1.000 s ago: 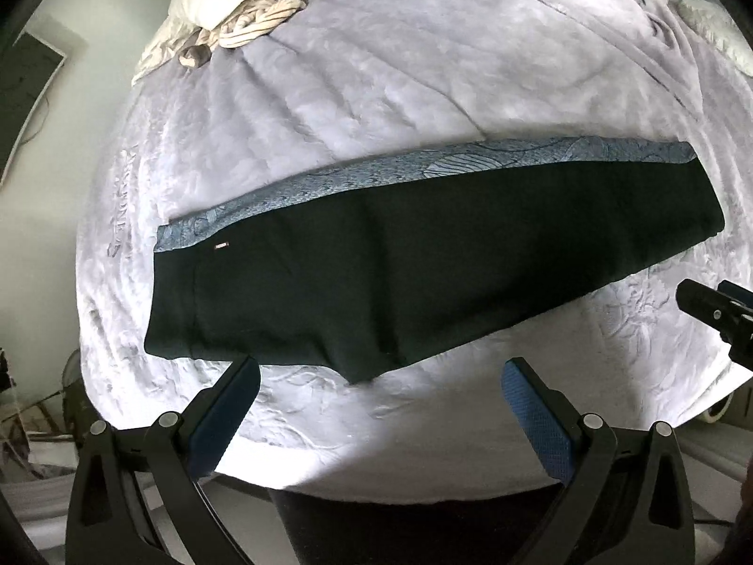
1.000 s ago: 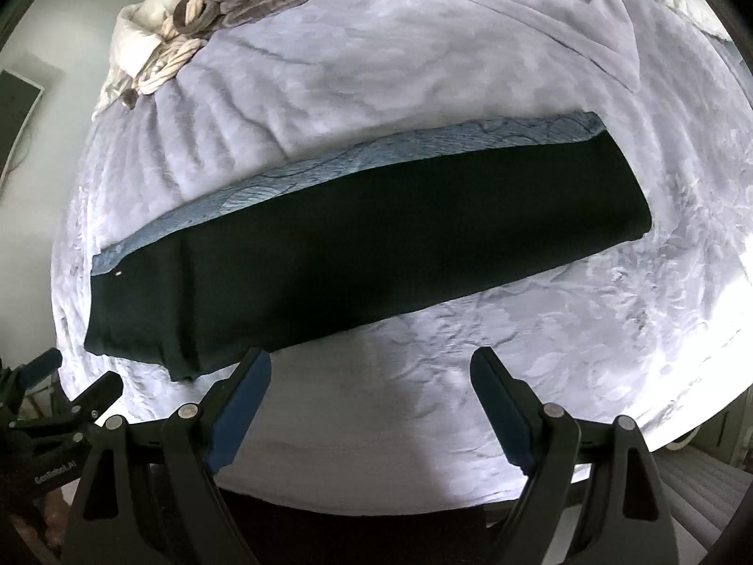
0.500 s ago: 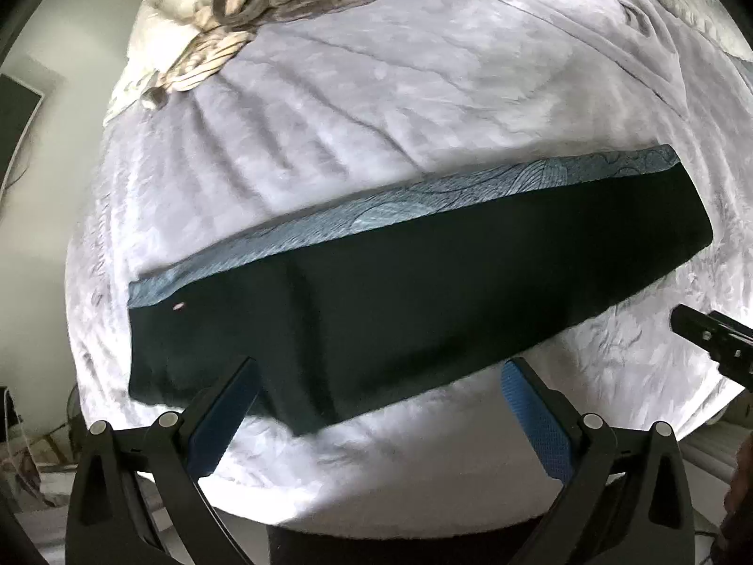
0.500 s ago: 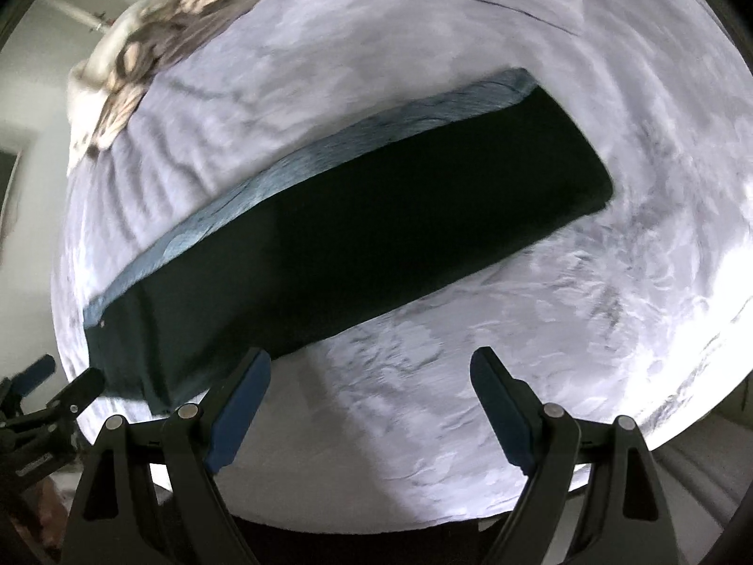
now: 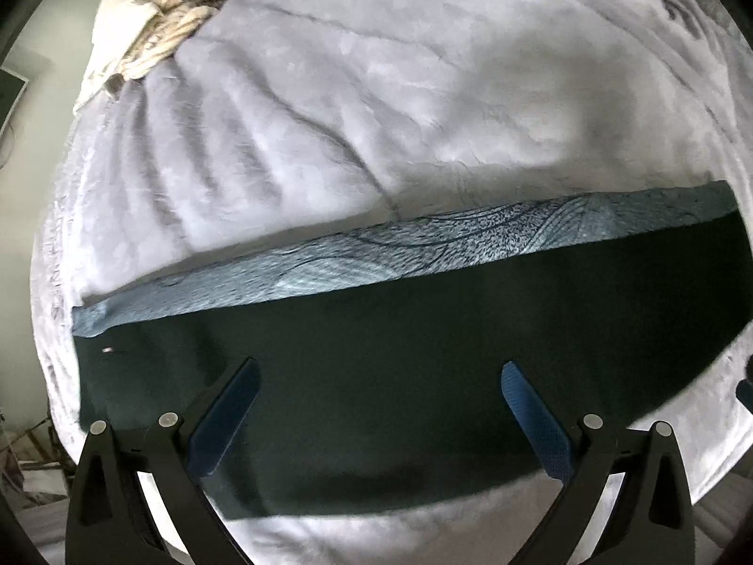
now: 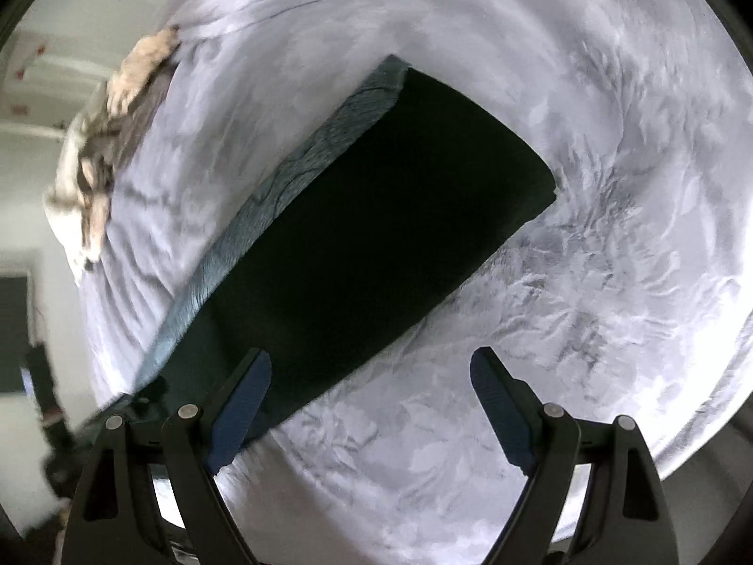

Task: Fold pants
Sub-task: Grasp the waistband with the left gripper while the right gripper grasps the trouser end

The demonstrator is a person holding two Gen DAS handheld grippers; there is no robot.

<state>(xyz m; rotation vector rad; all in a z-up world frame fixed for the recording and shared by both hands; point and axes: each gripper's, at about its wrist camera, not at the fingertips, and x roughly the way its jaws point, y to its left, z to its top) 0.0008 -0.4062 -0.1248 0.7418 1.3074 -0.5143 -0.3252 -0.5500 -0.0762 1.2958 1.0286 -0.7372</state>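
So the pants (image 5: 423, 367) are lying flat on the fuzzy lavender blanket (image 5: 376, 117), long axis running left to right across my left view. My left gripper (image 5: 379, 416) sits right over the waist half, wide open and empty. My right gripper (image 6: 372, 402), also wide and empty, hangs below the cuff end (image 6: 475, 150). Matte black knit, patterned blue side stripe (image 5: 400, 249).

Ahead of the tool, a bed (image 5: 376, 108) under a pale lilac plush blanket (image 6: 612, 282), creased in long ridges (brightly lit toward the near edge). Far ahead and to the left, a heap of cream and grey bedding (image 5: 183, 14). Beyond the bed's left edge, a plain white wall (image 6: 28, 150) with a dark panel (image 6: 14, 334).
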